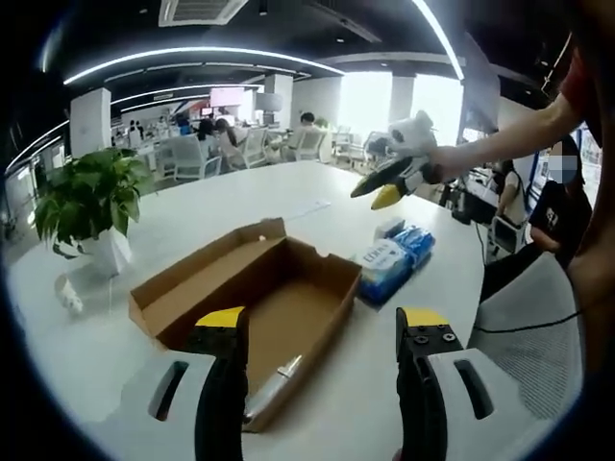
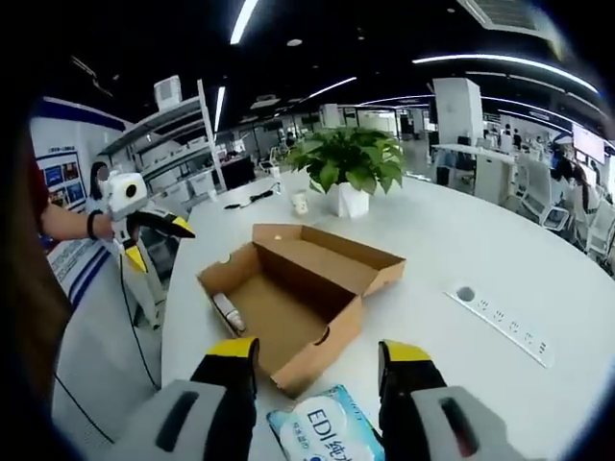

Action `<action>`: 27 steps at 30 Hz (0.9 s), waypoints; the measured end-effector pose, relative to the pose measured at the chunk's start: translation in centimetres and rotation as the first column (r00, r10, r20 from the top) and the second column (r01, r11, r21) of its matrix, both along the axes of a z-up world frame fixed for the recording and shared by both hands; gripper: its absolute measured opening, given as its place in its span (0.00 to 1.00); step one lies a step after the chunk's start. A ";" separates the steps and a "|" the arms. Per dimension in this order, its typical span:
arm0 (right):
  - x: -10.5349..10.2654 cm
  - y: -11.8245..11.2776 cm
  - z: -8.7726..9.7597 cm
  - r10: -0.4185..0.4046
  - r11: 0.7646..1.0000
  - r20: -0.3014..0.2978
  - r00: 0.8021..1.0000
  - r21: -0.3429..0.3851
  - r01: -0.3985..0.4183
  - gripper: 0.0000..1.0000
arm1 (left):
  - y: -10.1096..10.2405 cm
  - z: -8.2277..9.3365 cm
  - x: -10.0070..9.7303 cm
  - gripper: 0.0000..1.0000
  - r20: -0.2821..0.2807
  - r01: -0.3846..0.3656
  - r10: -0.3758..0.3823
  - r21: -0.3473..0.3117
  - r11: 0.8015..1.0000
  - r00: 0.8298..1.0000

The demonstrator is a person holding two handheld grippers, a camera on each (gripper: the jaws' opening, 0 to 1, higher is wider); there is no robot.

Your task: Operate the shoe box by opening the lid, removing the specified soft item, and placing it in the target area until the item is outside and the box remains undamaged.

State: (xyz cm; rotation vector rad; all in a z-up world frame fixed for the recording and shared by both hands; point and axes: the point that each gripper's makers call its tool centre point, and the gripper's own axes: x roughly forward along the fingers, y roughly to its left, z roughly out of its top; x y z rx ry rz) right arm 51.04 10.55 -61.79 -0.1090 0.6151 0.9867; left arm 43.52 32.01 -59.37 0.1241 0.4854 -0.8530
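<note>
The shoe box [image 1: 252, 305] stands open on the white counter [image 1: 240, 197], its lid folded back flat along the far-left side in the left gripper view; the cardboard shows no visible tear or crush. A small pale tube-like item [image 2: 229, 312] lies on the box floor against the near-left wall in the right gripper view; its identity cannot be told. A blue and white tissue pack [image 1: 395, 256] lies on the counter just beside the right end of the box, apart from it; in the right gripper view this same pack [image 2: 327, 432] sits between the jaws of the right hand-held gripper [image 2: 317, 357], near the box's near corner, though contact cannot be told. The left hand-held gripper [image 1: 321, 322] is held above the near edge of the box with jaws spread and nothing between them. The right hand-held gripper also has its jaws spread, gripping nothing. In the left gripper view the right hand-held gripper is seen raised well above the counter at the far right, carried on a person's forearm [image 1: 509, 134]. A potted plant [image 1: 91, 202] stands at the far left of the counter, well apart from the box, and a power strip [image 2: 502, 319] lies flush in the counter on the right.
</note>
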 end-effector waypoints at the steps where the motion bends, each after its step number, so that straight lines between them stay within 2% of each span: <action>1: -0.4 0.4 -0.1 0.007 1.000 -0.001 1.000 0.002 -0.007 0.50 | 0.1 0.0 0.0 0.63 -0.002 -0.002 0.002 -0.002 1.000 1.000; 14: -3.0 2.8 -0.4 0.036 0.999 -0.013 0.999 0.021 -0.036 0.54 | 1.9 -0.8 0.9 0.63 -0.025 -0.033 0.033 -0.009 0.999 0.999; 21: -4.1 3.4 -1.2 0.048 0.999 -0.020 0.999 0.010 -0.048 0.54 | 1.9 -1.3 1.3 0.63 -0.038 -0.033 0.032 -0.002 0.999 0.999; 27: -4.2 3.2 -1.2 0.041 0.999 -0.020 0.999 0.009 -0.041 0.55 | 2.1 -1.5 1.7 0.63 -0.044 -0.030 0.030 0.011 1.000 0.999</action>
